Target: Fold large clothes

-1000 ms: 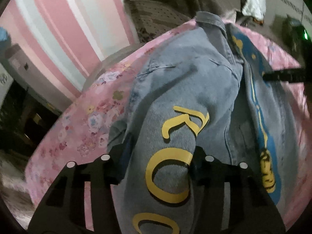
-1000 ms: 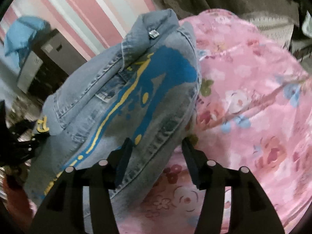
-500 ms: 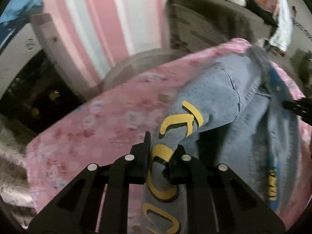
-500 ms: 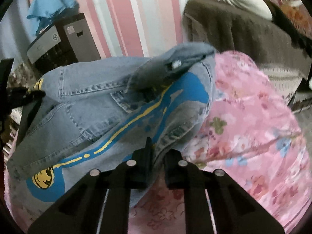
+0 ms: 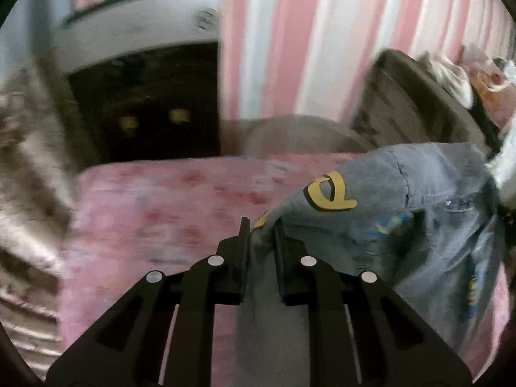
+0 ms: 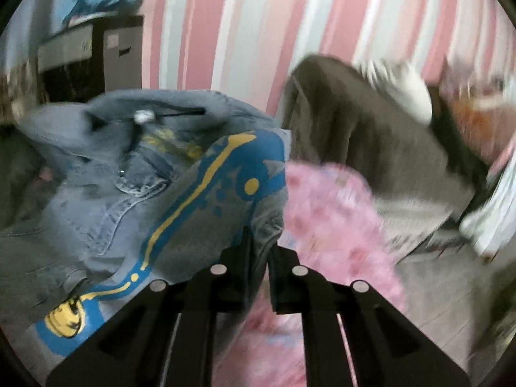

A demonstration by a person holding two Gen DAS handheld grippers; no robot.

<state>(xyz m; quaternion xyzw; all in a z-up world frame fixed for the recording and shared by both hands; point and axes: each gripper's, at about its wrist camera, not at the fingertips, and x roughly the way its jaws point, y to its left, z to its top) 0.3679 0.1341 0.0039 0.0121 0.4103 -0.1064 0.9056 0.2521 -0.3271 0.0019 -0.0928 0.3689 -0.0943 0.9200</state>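
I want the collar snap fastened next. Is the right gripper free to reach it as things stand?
Probably not: the right gripper is shut on the denim jacket hem, so it would have to let go first. The metal snap itself lies uncovered.

Jacket (image 5: pixel 419 225) on bedspread (image 5: pixel 161 219), sofa (image 6: pixel 371 148) behind, cabinet (image 5: pixel 145 106) left.

A pink-and-white striped wall (image 6: pixel 245 32) backs a brown sofa (image 6: pixel 364 135) and a dark cabinet (image 5: pixel 145 103) beyond the pink floral bed (image 5: pixel 161 213).
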